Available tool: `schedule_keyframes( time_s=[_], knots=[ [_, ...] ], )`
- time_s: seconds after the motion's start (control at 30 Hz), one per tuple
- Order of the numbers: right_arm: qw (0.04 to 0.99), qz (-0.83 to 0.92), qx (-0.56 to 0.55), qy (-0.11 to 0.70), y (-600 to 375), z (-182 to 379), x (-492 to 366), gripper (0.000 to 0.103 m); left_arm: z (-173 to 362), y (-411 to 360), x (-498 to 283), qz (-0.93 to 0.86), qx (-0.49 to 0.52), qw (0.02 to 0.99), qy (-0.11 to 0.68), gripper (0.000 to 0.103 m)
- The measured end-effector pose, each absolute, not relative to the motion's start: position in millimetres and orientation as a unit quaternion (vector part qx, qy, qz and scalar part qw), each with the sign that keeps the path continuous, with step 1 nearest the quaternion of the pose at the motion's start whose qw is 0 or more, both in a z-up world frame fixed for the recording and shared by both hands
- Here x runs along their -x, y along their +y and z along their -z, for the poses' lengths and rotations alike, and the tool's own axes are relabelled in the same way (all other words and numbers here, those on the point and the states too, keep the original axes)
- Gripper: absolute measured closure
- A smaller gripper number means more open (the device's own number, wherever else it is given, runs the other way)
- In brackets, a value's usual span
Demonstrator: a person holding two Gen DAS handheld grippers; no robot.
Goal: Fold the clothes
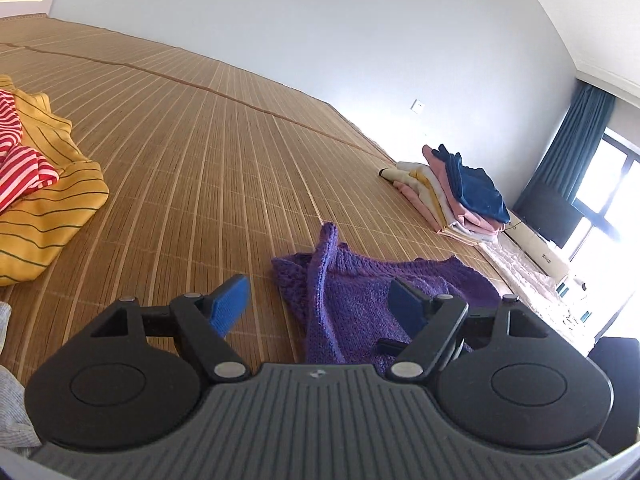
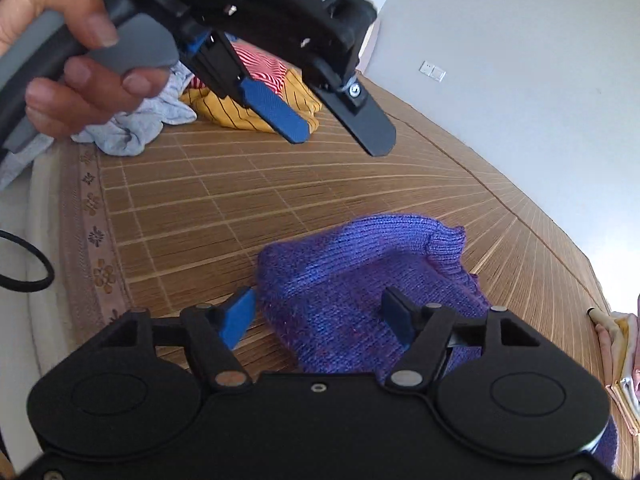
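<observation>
On the bamboo mat [image 1: 208, 128]: one purple knit sweater [image 1: 352, 296], crumpled, lying beneath both grippers. Left gripper [image 1: 320, 308], spread, empty (a hand [image 2: 68, 60] grips its handle). Right gripper [image 2: 320, 316], spread, empty. Left: yellow striped garment [image 1: 44, 208], red-striped one [image 1: 16, 152] atop. Far right: folded stack [image 1: 460, 192].

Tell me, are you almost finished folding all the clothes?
Not yet. Done: a folded stack sits at the far side of the mat. In hand: the purple sweater lies rumpled under both open grippers, left and right. Left: the yellow striped top, red striped top and grey garment.
</observation>
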State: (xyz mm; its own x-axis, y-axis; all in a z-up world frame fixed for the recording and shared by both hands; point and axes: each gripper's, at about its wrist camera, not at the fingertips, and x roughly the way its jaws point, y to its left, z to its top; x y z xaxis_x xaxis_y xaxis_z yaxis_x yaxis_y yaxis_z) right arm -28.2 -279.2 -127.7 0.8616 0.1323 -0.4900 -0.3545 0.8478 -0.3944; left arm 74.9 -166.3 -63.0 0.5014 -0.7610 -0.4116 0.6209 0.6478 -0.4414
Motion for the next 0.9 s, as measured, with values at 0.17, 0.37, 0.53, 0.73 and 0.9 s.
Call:
schedule_keyframes(
  time_s=[0.17, 0.37, 0.53, 0.73, 0.9],
  knots=[
    [0.943, -0.124, 0.211, 0.227, -292.6, 133.5, 23.3, 0.059, 62.1, -165.6, -71.6, 0.412, 0.113, 0.854, 0.298, 0.022],
    [0.954, -0.146, 0.119, 0.234, -320.0, 114.4, 37.9, 0.079, 64.0, -174.3, -65.8, 0.429, 0.097, 0.846, 0.302, 0.022],
    [0.939, -0.182, 0.139, 0.255, -327.2, 110.7, 69.4, 0.079, 71.7, -186.9, -63.0, 0.444, 0.084, 0.833, 0.321, 0.022],
    [0.928, -0.217, 0.154, 0.26, -334.6, 111.7, 89.7, 0.059, 74.9, -202.6, -58.1, 0.445, 0.053, 0.835, 0.319, 0.022],
    [0.936, -0.237, 0.069, 0.25, -380.4, 78.9, 92.3, 0.036, 72.5, -209.4, -62.1, 0.432, 0.062, 0.843, 0.314, 0.022]
  ],
)
